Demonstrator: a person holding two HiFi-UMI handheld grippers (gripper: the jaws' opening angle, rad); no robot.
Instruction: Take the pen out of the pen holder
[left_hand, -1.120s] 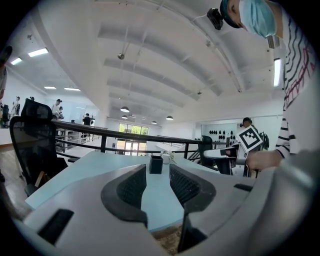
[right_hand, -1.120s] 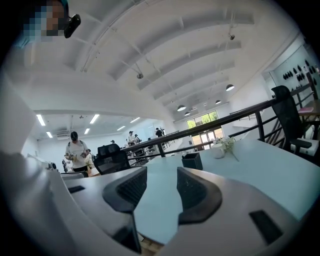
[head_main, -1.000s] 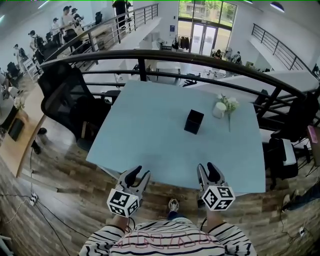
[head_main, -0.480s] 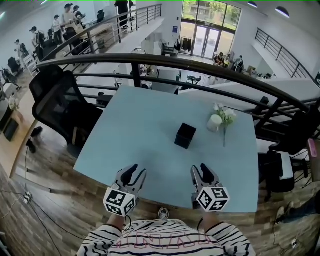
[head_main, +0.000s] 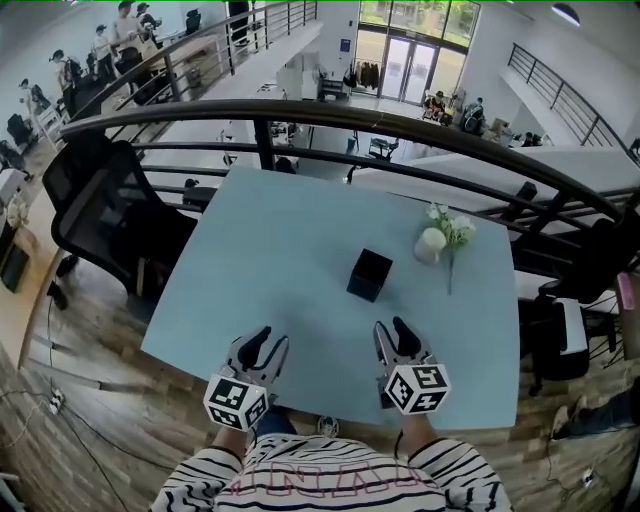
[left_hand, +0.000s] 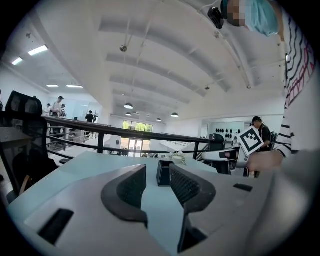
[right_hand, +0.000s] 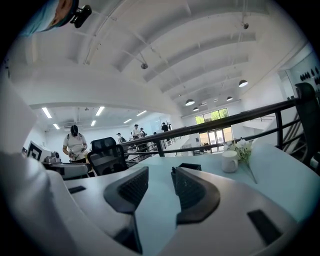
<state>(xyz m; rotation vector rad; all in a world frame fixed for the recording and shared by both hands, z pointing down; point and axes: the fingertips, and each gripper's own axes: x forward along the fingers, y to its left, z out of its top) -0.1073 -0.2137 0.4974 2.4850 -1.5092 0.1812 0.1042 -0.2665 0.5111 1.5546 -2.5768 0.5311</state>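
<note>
Black and square, the pen holder (head_main: 369, 275) stands mid-way across the pale blue table (head_main: 270, 240), near a white cup of flowers (head_main: 436, 243); I can't make out the pen in it. The approach looks to be the step in hand: left gripper (head_main: 270, 342) and right gripper (head_main: 392, 330) hover over the near edge, jaws apart, empty. Next, one must reach above the holder's mouth. A second ago both hung short of the table; the right jaws have just been closing slightly on nothing.
</note>
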